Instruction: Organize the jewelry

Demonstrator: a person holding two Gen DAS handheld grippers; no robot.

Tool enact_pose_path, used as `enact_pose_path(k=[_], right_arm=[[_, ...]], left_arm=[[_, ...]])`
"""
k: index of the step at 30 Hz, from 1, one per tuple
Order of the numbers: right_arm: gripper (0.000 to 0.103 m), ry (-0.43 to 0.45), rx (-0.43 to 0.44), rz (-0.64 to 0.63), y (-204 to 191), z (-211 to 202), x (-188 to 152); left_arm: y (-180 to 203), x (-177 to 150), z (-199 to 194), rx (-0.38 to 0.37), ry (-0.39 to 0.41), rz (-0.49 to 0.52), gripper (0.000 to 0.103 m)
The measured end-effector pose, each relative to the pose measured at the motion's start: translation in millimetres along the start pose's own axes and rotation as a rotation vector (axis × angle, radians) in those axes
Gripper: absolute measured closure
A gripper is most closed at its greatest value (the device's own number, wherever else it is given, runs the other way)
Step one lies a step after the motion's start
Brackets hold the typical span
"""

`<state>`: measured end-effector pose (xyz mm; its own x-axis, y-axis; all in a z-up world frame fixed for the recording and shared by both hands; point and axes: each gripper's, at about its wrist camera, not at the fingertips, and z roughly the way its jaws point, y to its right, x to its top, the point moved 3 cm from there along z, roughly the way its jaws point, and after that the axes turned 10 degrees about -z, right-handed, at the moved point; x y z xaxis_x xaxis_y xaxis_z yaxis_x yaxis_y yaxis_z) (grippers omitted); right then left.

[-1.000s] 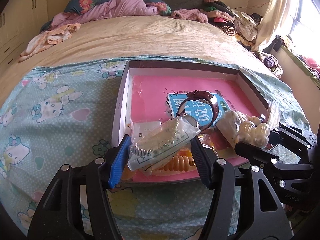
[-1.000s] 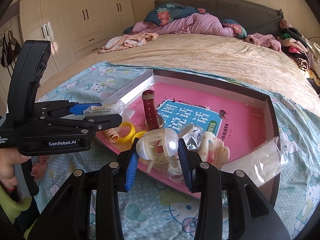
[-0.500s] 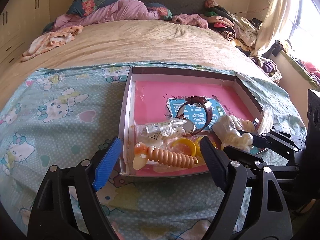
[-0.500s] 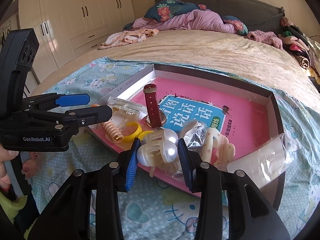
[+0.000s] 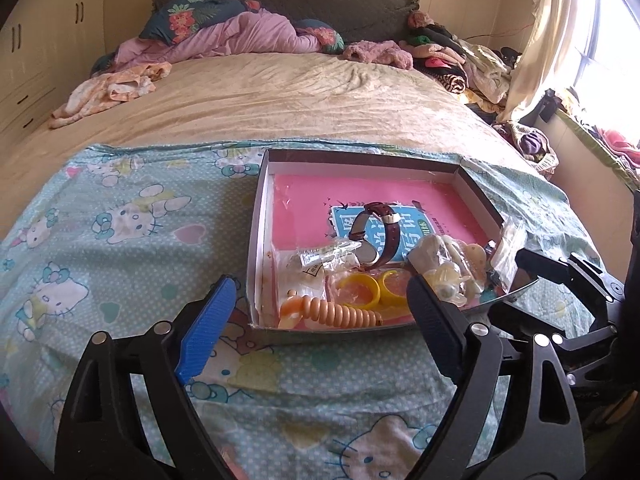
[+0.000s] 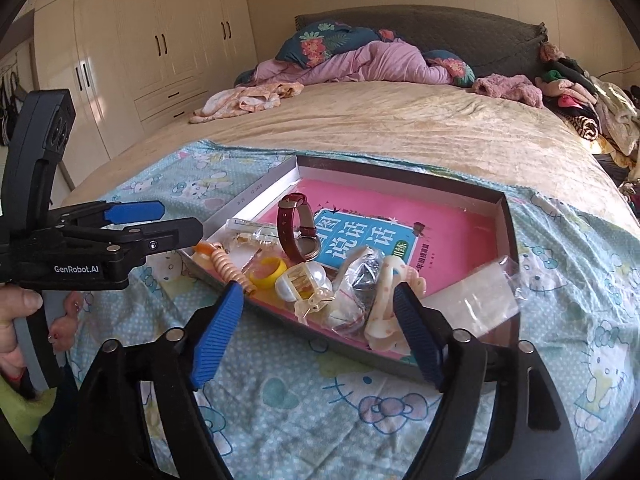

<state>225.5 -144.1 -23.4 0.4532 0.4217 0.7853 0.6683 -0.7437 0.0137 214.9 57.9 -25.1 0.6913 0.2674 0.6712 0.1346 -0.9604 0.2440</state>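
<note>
A shallow box point(image 5: 256, 240) point(image 6: 400, 171) on the bed holds a pink book point(image 5: 320, 200), a brown-strap watch point(image 5: 380, 236) point(image 6: 296, 228), yellow rings point(image 5: 360, 288) point(image 6: 270, 272), a peach spiral hair tie point(image 5: 340, 314) point(image 6: 228, 264), a clear packet point(image 5: 320, 258), a pearl hair clip point(image 6: 304, 280) and a cream claw clip point(image 6: 386, 304). My left gripper point(image 5: 319, 282) point(image 6: 160, 220) hovers before the box's near edge. Its jaws are opening with nothing between them. My right gripper point(image 6: 318, 286) point(image 5: 528, 264) hangs over the near right corner. Its jaws are also opening and grip nothing.
The box lies on a teal cartoon-cat sheet point(image 5: 120, 240) over a beige bedspread. A loose clear bag point(image 6: 476, 296) leans on the box's right corner. Clothes are piled at the headboard and right side point(image 5: 460, 64). Wardrobes point(image 6: 140, 60) stand on the left. A hand point(image 6: 20, 304) holds the left gripper.
The left gripper let go of the clear packet and the right let go of the pearl clip; both lie in the box. Both grippers drew back and upward with jaws spread wide.
</note>
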Motion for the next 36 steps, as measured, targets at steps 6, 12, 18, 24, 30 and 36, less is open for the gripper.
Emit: enact_pose_path(k=[6, 12, 18, 24, 30, 36], right_arm=[[0.006, 0.061, -0.043, 0.045, 5.4, -44.5, -6.1], [0.006, 0.105, -0.070, 0.069, 6.0, -81.6, -11.7], [0.005, 0.129, -0.086, 0.055, -6.7, -106.0, -17.5], [0.005, 0.133, -0.103, 0.053, -23.8, -118.4, -31.7], [0.005, 0.110, -0.125, 0.056, -39.7, -120.4, -54.5], [0.005, 0.059, -0.114, 0.097, -47.9, -113.1, -78.9]], left_arm=[[5.9, -3.0, -26.8, -0.023, 0.037, -0.007, 0.015], [10.8, -10.2, -55.0, -0.042, 0.074, 0.002, 0.010], [13.4, -25.8, -78.0, -0.054, 0.097, 0.002, 0.010], [13.7, -49.7, -95.7, -0.051, 0.111, 0.007, 0.010], [14.7, -76.8, -106.8, -0.053, 0.110, 0.012, 0.010], [16.3, -97.8, -111.5, -0.050, 0.115, 0.028, 0.010]])
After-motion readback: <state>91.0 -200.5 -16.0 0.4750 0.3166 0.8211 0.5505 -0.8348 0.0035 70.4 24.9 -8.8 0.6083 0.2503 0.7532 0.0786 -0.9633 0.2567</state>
